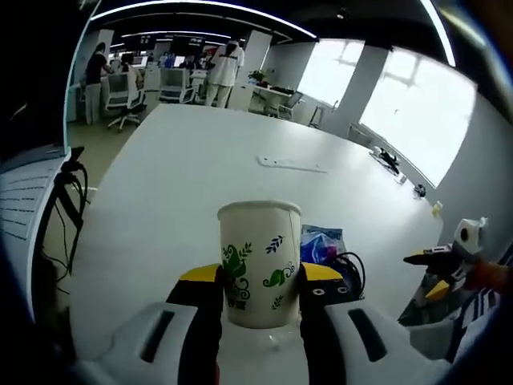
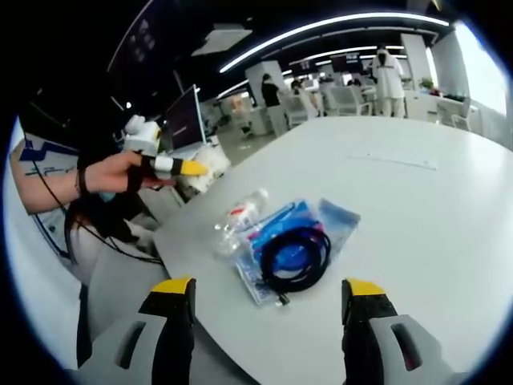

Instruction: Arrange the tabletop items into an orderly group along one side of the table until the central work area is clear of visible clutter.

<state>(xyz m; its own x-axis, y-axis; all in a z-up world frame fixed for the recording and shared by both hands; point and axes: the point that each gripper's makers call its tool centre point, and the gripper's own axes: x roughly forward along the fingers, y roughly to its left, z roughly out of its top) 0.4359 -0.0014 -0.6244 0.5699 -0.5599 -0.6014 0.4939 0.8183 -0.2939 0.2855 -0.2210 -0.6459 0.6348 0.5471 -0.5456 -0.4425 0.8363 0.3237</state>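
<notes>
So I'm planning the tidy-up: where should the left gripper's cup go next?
Probably carry the paper cup, clamped in the left gripper, over beside the blue packet, coiled black cable and small bottle already grouped by the table edge.

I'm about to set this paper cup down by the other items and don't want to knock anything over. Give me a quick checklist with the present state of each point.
1. Left gripper grip on the paper cup: ok, jaws shut on both sides of it.
2. Cup upright: ok in the left gripper view.
3. Cup contents: cannot tell, its inside is hidden.
4. Right gripper free: ok, jaws wide open, nothing between them.
5. Items grouped near the table edge: ok, the coiled black cable lies on the blue plastic bag, with the clear bottle beside it.
6. Bare tabletop next to the group for the cup: ok, white surface is open beyond the bag.
</notes>
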